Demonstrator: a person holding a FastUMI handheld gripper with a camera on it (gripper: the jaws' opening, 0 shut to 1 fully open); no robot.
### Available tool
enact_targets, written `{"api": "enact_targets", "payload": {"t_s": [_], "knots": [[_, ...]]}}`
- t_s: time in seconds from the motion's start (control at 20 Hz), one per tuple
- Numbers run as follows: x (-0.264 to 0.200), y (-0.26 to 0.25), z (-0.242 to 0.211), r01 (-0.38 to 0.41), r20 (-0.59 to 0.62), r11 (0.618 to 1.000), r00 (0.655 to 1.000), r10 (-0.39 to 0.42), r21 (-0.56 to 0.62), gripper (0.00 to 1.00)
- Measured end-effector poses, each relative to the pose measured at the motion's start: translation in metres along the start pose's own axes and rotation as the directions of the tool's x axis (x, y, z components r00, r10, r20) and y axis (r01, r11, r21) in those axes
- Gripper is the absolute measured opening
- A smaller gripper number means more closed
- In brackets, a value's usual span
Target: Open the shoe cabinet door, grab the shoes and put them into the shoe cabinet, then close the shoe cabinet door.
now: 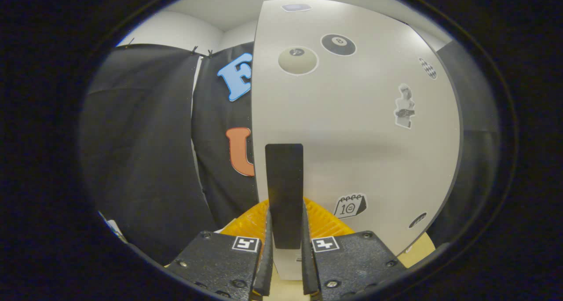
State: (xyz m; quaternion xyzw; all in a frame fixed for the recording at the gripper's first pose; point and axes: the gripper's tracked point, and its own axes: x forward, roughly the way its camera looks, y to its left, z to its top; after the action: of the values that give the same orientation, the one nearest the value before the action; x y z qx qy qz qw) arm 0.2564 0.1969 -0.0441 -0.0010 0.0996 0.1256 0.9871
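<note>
the gripper (285,244) is closed on the black handle (284,191) of the shoe cabinet door (352,129). the handle is a flat, dark, upright strip fixed near the left edge of the door, and its lower part sits between the two fingers (267,248), which press on it from both sides. the door is a pale grey panel with several stickers on it: two billiard ball stickers (298,60) near the top, a small figure sticker (404,106) on the right, and a calendar sticker (350,205) low down, just right of the handle.

the left edge of the door stands free against the black cloth wall (140,151) of the booth. i cannot tell whether the door is already swung out a little or stands flat against the cabinet, because the cabinet body behind it is hidden. the inside of the cabinet is hidden too.

as i judge it, the task is either at its first step, the opening of the door, or at its last step, the closing. the picture alone does not decide this, because i cannot tell where the shoes are. if it is the opening, then almost everything is left: to pull the door open, to take the shoes, to put them in the cabinet and to close the door. if it is the closing, only a push remains.
</note>
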Motion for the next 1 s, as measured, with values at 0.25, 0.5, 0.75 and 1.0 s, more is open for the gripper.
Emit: {"api": "enact_targets", "payload": {"t_s": [0.25,0.5,0.75,1.0], "knots": [[-0.025,-0.002,-0.002,-0.046,0.003,0.999,0.999,0.046,0.012,0.3],[-0.055,-0.008,-0.004,-0.121,0.014,0.993,0.993,0.121,0.002,0.3],[-0.08,-0.021,-0.006,-0.158,0.014,0.987,0.987,0.158,-0.003,0.3],[-0.106,-0.036,-0.008,-0.144,0.025,0.989,0.989,0.145,-0.032,0.3]]}}
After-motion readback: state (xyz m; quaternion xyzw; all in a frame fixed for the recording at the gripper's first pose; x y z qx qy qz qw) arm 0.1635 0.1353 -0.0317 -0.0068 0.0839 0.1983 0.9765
